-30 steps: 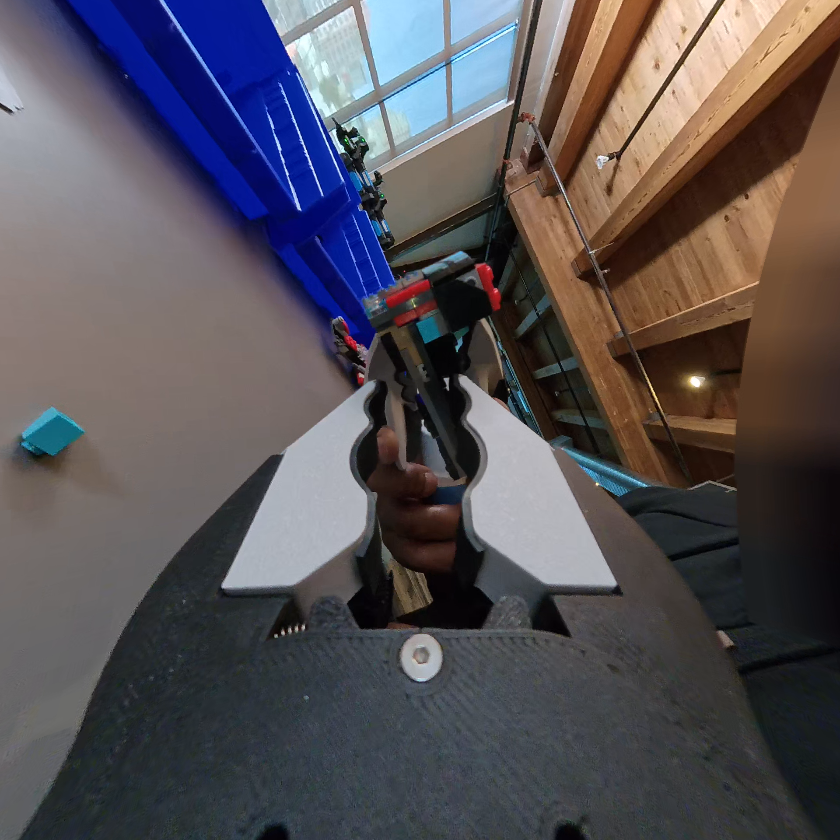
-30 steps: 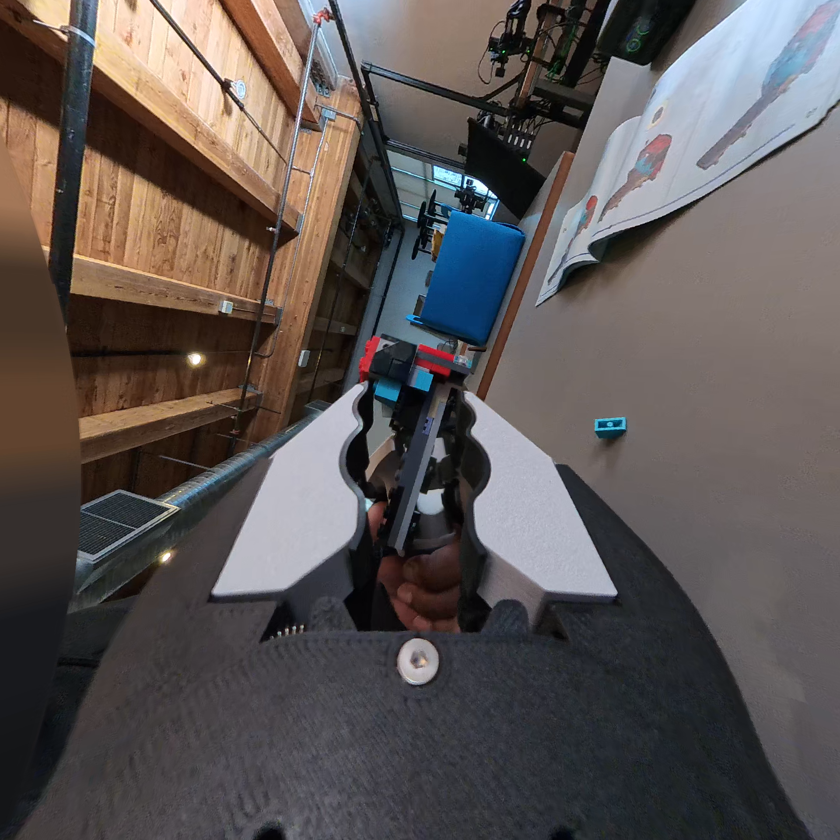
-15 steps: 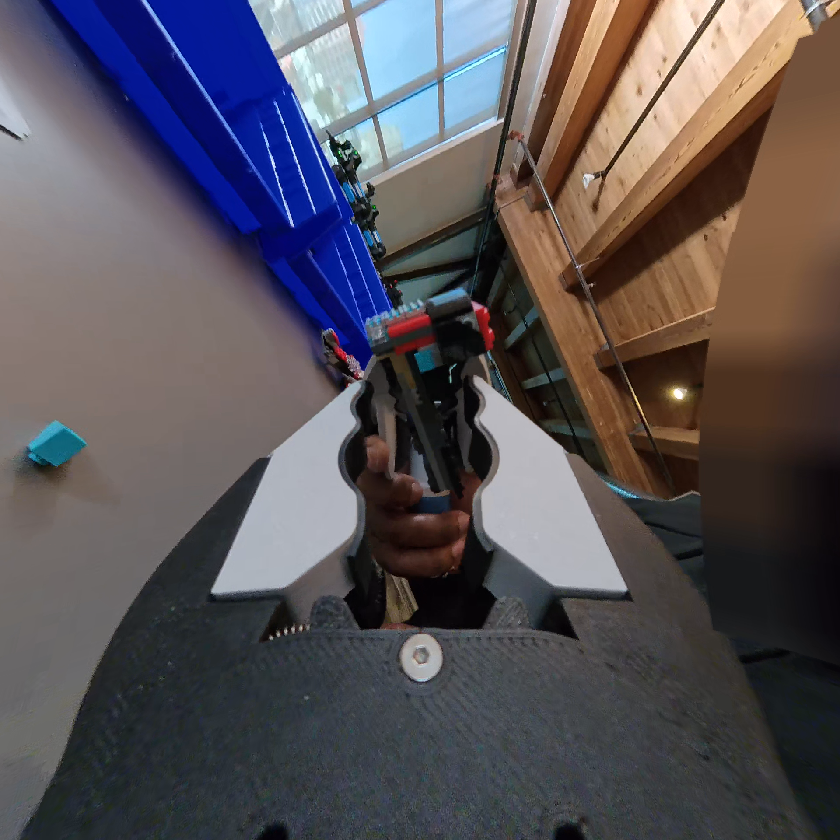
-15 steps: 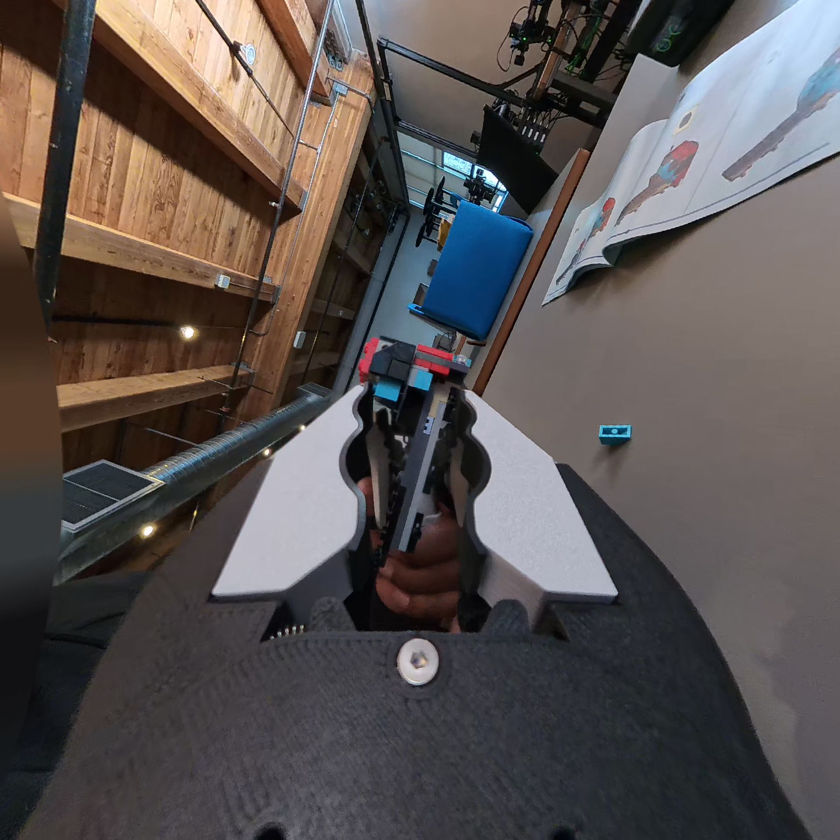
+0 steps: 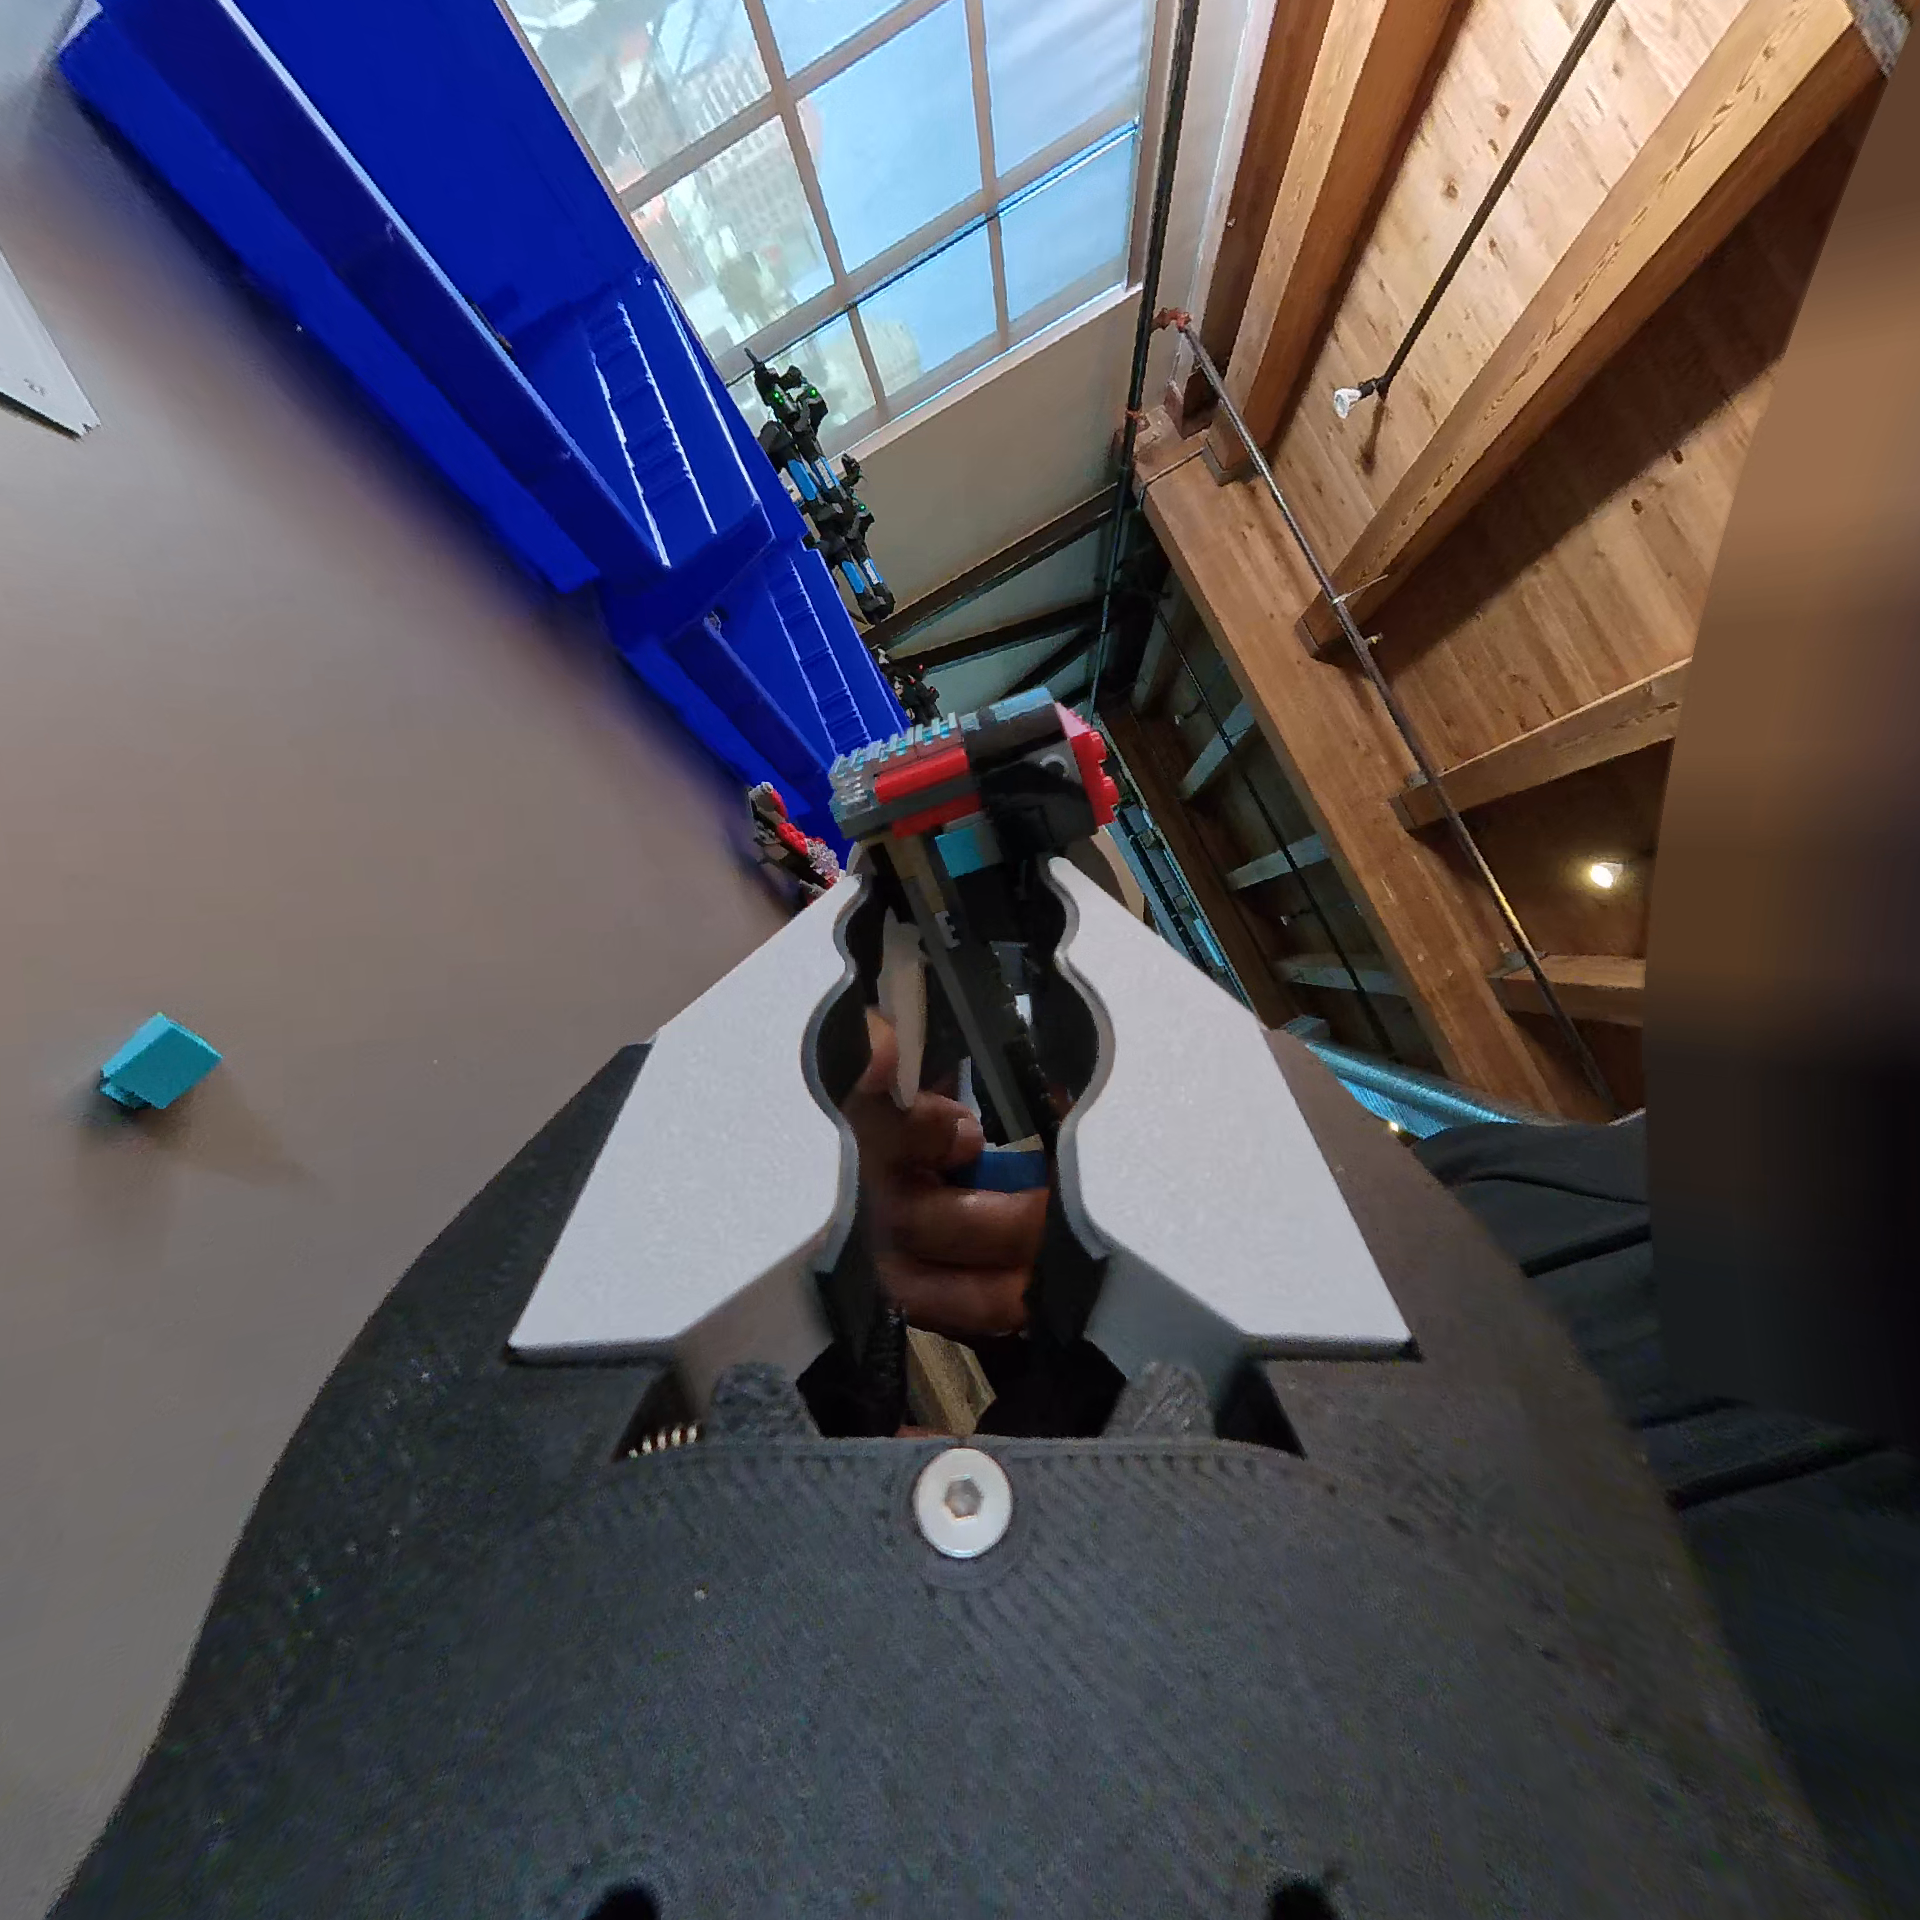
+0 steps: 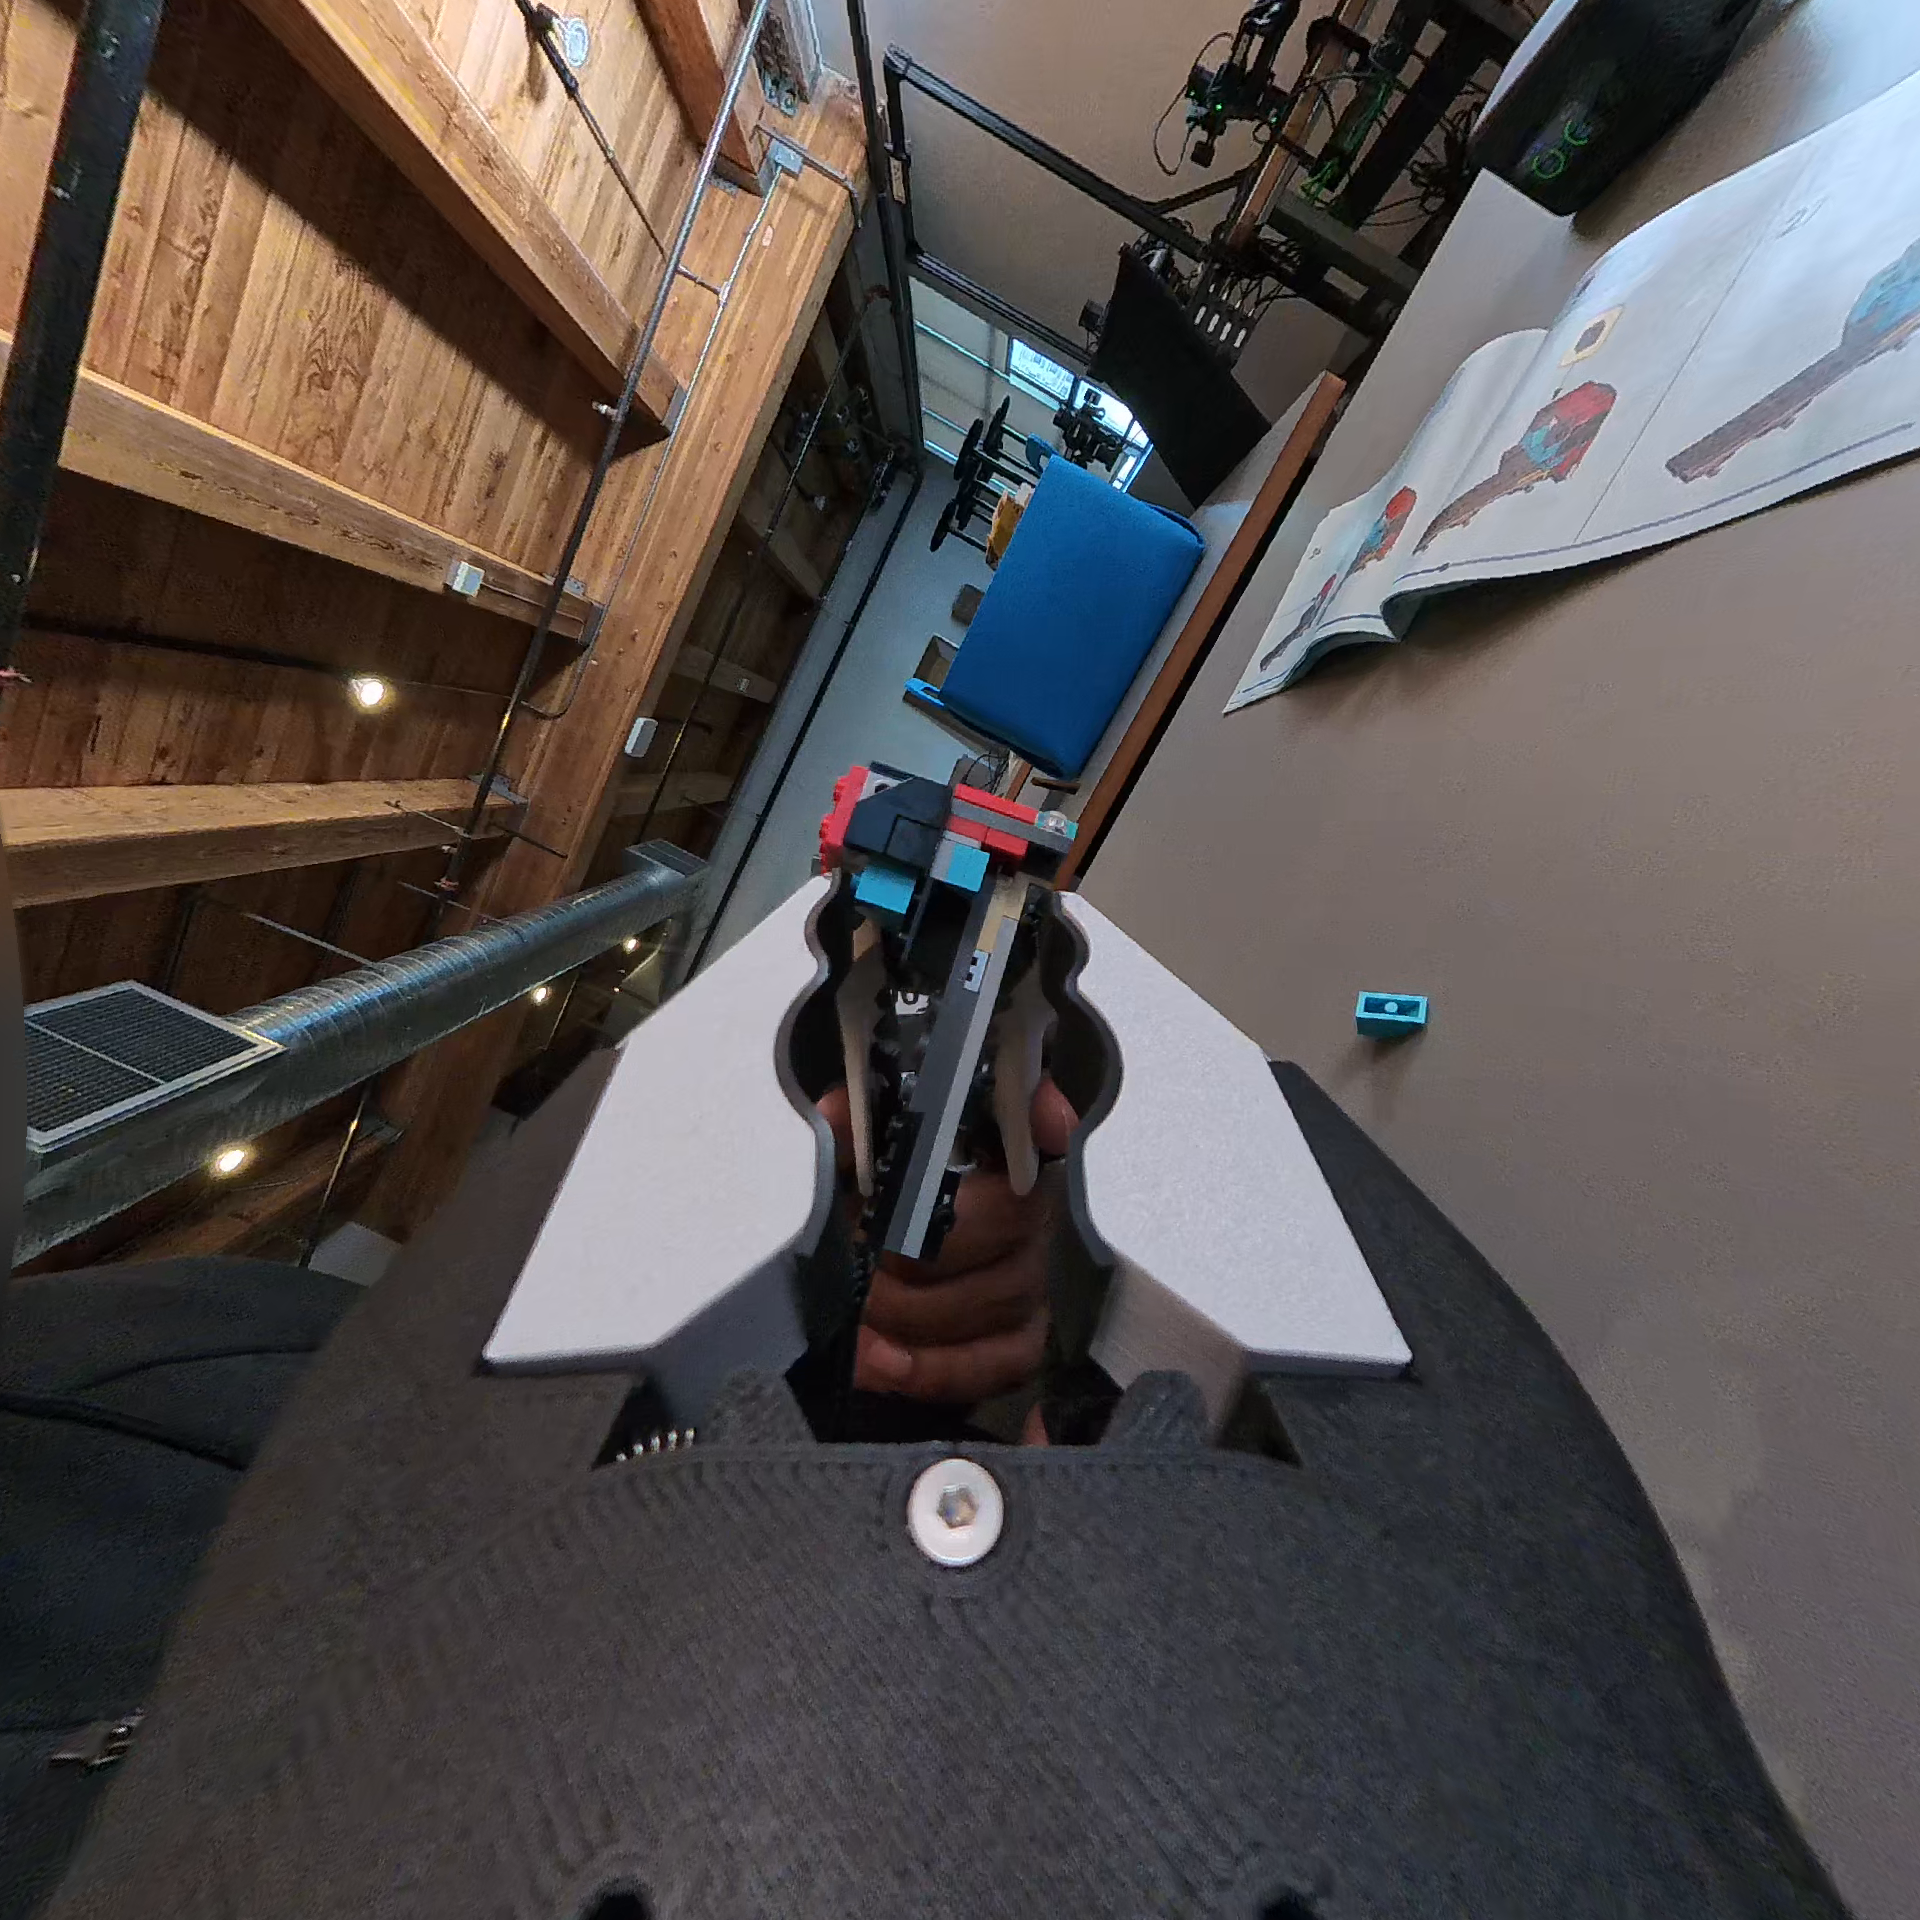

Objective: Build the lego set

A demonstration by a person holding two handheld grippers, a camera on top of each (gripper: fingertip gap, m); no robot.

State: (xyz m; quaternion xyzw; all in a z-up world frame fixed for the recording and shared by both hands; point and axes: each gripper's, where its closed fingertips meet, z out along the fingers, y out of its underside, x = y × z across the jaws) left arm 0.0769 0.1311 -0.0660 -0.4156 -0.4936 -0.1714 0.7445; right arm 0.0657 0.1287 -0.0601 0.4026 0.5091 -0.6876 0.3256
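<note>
1. The room has timber-plank walls with beams and metal conduit, a paned window, and a matte brown bench that both tilted wrist views show edge-on.
2. Along the bench in the left view runs a row of bright blue plastic bins; in the right view an open instruction booklet with coloured build pictures lies flat, its print too small to read.
3. The long grey, black, red and teal lego model is off the bench, in the air between the two tools.
4. The left hand-held gripper has its grey fingers drawn in close on the model's slim body — the red-and-teal end sticks out past the tips.
5. The right hand-held gripper is likewise narrowed onto the same model, gripping it from the opposite side.
6. Against the earlier frames, both views have tilted slightly and the model has stayed clamped.
7. A small teal brick rests alone on the bench — a teal sloped piece lies in the left view.
</note>
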